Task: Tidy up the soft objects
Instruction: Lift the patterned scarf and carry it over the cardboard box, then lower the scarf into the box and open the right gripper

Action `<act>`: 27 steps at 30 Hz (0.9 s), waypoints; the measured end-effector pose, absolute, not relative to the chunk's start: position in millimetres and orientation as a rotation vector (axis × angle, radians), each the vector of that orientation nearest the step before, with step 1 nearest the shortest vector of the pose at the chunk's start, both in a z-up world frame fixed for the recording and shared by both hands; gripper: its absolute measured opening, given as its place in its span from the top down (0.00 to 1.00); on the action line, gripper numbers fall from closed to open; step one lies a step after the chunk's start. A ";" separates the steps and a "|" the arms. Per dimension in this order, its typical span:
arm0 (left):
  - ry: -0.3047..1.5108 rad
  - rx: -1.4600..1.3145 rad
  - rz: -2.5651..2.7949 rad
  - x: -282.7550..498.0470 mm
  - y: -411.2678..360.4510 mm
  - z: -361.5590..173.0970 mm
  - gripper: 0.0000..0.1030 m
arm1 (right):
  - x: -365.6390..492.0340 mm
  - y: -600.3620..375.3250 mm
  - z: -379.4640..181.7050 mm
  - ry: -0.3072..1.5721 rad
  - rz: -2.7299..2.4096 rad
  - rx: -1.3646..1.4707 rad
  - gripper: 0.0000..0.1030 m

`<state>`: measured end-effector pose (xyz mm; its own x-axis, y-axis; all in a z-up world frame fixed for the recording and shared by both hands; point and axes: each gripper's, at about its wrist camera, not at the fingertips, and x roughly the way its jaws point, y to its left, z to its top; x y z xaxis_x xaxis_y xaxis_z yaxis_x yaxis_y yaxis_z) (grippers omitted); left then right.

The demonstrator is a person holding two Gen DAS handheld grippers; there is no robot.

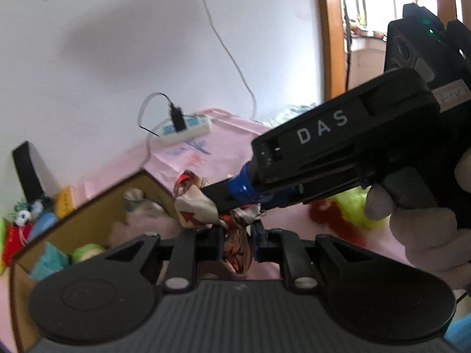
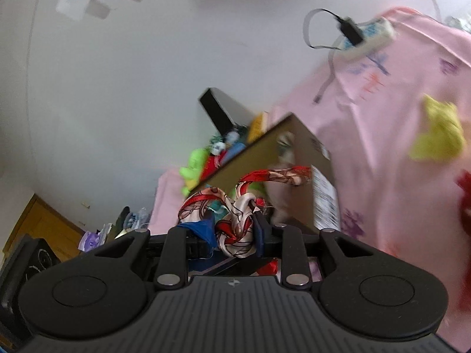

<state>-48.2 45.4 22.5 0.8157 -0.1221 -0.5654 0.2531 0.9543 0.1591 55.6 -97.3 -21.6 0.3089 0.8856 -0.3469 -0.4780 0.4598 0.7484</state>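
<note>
Both tools grip one scarf [image 2: 235, 232], red & white, bunched up in the air.

Near: the left tool [image 1: 237, 241] is squeezed tight on the scarf; a bit hangs down between its fingers. The right tool [image 2: 235, 231] has the scarf's knot between its fingers, pads pressing it from both sides. In the left view the right tool comes in from 3 o'clock w/ a hand [image 1: 424, 206] around it, its tip on the same scarf.

Next out: the box [image 2: 265, 158], brown cardboard, at 12 o'clock from the right tool, at 9 o'clock from the left one. Soft toys are already inside. One scarf end [image 2: 282, 175] sticks out toward the box.

Far: pink bed [image 2: 382, 147] w/ a yellow-green cloth [image 2: 438, 138] at 2 o'clock & a power strip [image 2: 368, 38] near the wall.

What could go wrong, I think: the scarf is slippery. If one tool lets go too soon, it may slide out & land on the bed, not in the box. The loose end could catch on the box edge. If both tools pull apart, the knot gets tighter.
</note>
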 end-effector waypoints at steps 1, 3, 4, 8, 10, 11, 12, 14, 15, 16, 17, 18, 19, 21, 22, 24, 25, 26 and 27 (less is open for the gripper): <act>0.572 0.233 -0.191 -47.3 51.2 26.3 0.86 | 56.0 -91.8 -17.9 0.817 0.980 0.571 0.90; 0.552 0.234 -0.175 -44.9 61.0 31.8 0.86 | 58.1 -80.4 -11.1 0.788 0.995 0.558 0.90; 0.540 0.239 -0.166 -43.1 65.8 34.3 0.86 | 59.2 -75.2 -7.7 0.773 1.000 0.550 0.90; 0.503 0.243 -0.147 -30.3 83.2 40.2 0.86 | 66.6 -54.3 3.5 0.708 1.001 0.495 0.90; 0.493 0.228 -0.144 -19.4 93.3 41.3 0.86 | 74.0 -44.8 6.1 0.687 0.991 0.472 0.90; 0.493 0.214 -0.145 -11.9 99.1 40.8 0.86 | 79.2 -39.3 6.5 0.682 0.983 0.461 0.90; 0.496 0.201 -0.145 -5.5 104.1 39.8 0.86 | 85.0 -34.0 6.3 0.682 0.973 0.449 0.90; 0.502 0.186 -0.145 8.3 113.2 35.0 0.86 | 95.5 -23.3 5.6 0.686 0.951 0.419 0.90; 0.505 0.185 -0.142 11.4 116.3 32.7 0.86 | 100.0 -18.4 3.8 0.687 0.941 0.398 0.90; 0.512 0.185 -0.140 16.4 119.7 29.1 0.86 | 103.1 -13.9 2.0 0.689 0.930 0.375 0.90; 0.522 0.185 -0.140 20.5 122.1 25.5 0.86 | 107.2 -7.9 0.0 0.693 0.917 0.349 0.90; 0.534 0.185 -0.140 28.5 124.2 20.9 0.86 | 110.7 -2.0 -2.5 0.698 0.906 0.319 0.90; 0.549 0.183 -0.140 34.7 125.7 15.8 0.86 | 113.7 3.4 -5.4 0.702 0.894 0.290 0.90; 0.588 0.172 -0.145 43.6 129.1 7.3 0.86 | 118.4 13.5 -11.9 0.720 0.866 0.233 0.90; 0.607 0.165 -0.150 47.0 130.1 3.0 0.86 | 120.1 17.4 -14.9 0.731 0.852 0.206 0.90; 0.644 0.157 -0.163 54.5 131.5 -6.4 0.86 | 122.3 23.6 -21.3 0.754 0.827 0.159 0.90; 0.658 0.158 -0.169 56.2 131.0 -10.0 0.86 | 122.7 25.7 -23.6 0.763 0.818 0.141 0.90; 0.672 0.158 -0.175 57.8 130.6 -12.9 0.86 | 124.2 28.1 -26.0 0.773 0.809 0.123 0.89; 0.691 0.154 -0.184 59.7 130.7 -15.6 0.86 | 125.5 30.6 -28.4 0.785 0.800 0.106 0.89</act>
